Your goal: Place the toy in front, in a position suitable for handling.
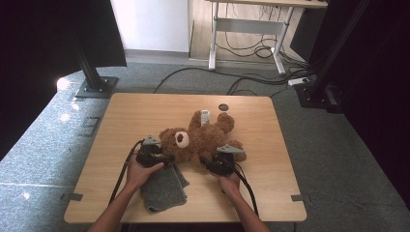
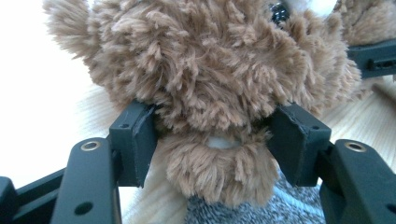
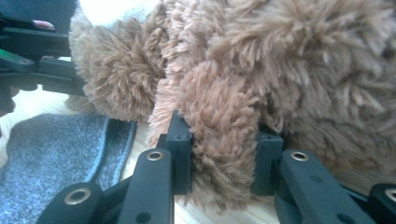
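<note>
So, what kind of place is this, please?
Probably a lab or recording studio: a light wooden table stands on grey carpet, with black metal rig posts around it and loose black cables on the floor.

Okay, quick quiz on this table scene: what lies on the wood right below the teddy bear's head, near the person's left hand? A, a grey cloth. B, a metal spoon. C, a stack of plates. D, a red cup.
A: in the high view a folded grey cloth lies on the table just below the head of the teddy bear, beside the left hand-held gripper.
</note>
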`<state>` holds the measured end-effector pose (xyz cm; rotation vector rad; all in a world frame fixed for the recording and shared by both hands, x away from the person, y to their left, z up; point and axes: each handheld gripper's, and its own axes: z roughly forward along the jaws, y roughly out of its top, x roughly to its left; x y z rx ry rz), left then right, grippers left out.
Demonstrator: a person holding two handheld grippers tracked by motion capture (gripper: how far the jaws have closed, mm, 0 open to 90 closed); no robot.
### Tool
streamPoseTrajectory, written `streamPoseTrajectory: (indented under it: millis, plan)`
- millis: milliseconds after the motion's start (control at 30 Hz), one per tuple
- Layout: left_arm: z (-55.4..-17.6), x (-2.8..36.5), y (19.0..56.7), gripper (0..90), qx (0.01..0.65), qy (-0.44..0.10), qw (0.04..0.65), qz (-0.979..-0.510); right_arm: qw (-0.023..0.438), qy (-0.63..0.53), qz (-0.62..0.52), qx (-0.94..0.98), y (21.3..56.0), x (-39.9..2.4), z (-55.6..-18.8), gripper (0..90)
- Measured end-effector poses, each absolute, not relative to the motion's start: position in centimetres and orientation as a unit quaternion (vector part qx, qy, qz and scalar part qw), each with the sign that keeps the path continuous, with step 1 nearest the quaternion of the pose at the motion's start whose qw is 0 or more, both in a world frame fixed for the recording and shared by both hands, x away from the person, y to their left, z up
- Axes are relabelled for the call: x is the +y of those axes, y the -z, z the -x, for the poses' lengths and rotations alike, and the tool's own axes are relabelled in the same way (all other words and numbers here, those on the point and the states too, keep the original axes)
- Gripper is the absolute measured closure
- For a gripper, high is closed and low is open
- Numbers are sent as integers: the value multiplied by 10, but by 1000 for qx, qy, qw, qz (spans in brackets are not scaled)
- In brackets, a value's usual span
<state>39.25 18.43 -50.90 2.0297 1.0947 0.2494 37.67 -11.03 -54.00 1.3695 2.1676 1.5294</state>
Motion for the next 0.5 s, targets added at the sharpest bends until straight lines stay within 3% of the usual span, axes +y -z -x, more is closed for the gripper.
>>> streamPoseTrajectory:
  millis: [500]
  plan:
    - [-388, 196, 500, 357, 430, -87, 413, -798, 89, -513, -442, 730, 540, -107, -372, 657]
